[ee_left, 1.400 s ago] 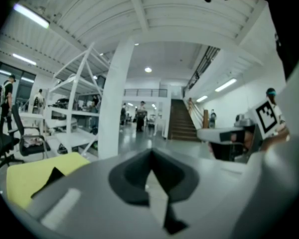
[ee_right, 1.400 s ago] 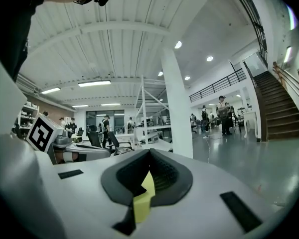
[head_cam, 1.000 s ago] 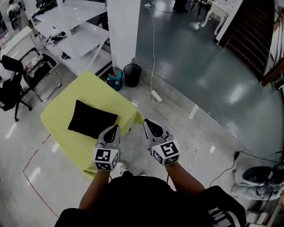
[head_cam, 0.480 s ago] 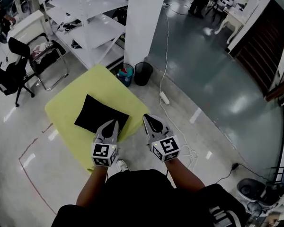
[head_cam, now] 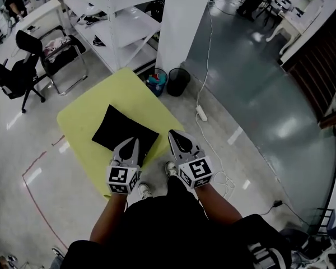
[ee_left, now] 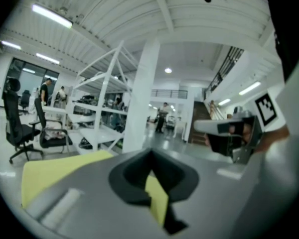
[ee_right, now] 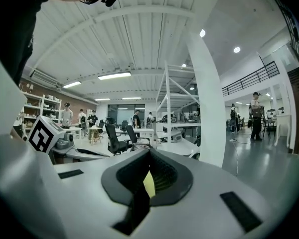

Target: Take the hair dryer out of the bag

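Note:
A flat black bag (head_cam: 123,130) lies on a small table with a yellow-green cover (head_cam: 84,119). No hair dryer shows; whatever the bag holds is hidden. My left gripper (head_cam: 134,141) hangs over the bag's near edge, jaws shut with nothing between them. My right gripper (head_cam: 172,134) is level with it, just off the table's right corner, also shut and empty. In the left gripper view the yellow cover (ee_left: 55,169) shows past the closed jaws. A sliver of it (ee_right: 149,184) shows in the right gripper view.
A white pillar (head_cam: 186,21) rises behind the table, with two bins (head_cam: 168,82) at its foot. White shelving (head_cam: 109,21) stands at the back left, black chairs (head_cam: 22,72) to the left. A power strip (head_cam: 201,112) and cable lie on the floor at right.
The person has stepped up to the table. Both grippers have moved forward together; the left now reaches the bag's near edge. The jaws stayed shut.

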`<state>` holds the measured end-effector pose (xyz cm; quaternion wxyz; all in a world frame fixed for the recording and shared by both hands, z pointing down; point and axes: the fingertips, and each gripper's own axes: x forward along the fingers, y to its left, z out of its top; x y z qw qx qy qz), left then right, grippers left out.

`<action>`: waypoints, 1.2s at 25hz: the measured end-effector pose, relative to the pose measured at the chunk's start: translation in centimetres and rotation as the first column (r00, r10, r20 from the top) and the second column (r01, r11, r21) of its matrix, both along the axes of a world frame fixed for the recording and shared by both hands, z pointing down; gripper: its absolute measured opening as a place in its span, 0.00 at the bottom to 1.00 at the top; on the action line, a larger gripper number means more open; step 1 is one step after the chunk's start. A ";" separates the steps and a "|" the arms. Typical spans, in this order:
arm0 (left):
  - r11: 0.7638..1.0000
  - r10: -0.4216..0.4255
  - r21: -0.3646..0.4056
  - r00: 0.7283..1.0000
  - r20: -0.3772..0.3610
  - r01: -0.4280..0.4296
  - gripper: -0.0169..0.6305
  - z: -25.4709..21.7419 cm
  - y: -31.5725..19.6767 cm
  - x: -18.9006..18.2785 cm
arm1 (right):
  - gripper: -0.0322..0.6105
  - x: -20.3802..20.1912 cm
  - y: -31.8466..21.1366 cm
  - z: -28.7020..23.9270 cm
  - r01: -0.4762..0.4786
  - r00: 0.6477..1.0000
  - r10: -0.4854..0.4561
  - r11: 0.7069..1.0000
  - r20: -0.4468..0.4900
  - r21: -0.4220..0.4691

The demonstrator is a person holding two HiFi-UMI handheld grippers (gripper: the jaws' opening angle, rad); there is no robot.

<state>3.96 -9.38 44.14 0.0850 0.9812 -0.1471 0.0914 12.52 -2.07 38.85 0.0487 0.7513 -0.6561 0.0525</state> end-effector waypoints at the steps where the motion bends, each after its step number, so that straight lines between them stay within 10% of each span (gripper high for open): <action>1: 1.000 -0.009 -0.001 1.000 0.003 0.009 0.04 0.1 -0.2 0.2 | 0.06 0.3 -0.3 0.2 0.005 1.000 -0.005 1.000 0.006 0.002; 18: 0.963 -0.270 0.025 0.962 0.032 0.269 0.04 -0.8 -6.4 4.7 | 0.06 7.9 -9.1 0.1 0.227 0.970 -0.229 0.973 0.077 0.035; 30: 0.873 -0.488 0.027 0.869 0.085 0.487 0.04 1.0 -8.6 3.7 | 0.06 8.9 -14.0 1.6 0.414 0.896 -0.418 0.909 0.148 0.056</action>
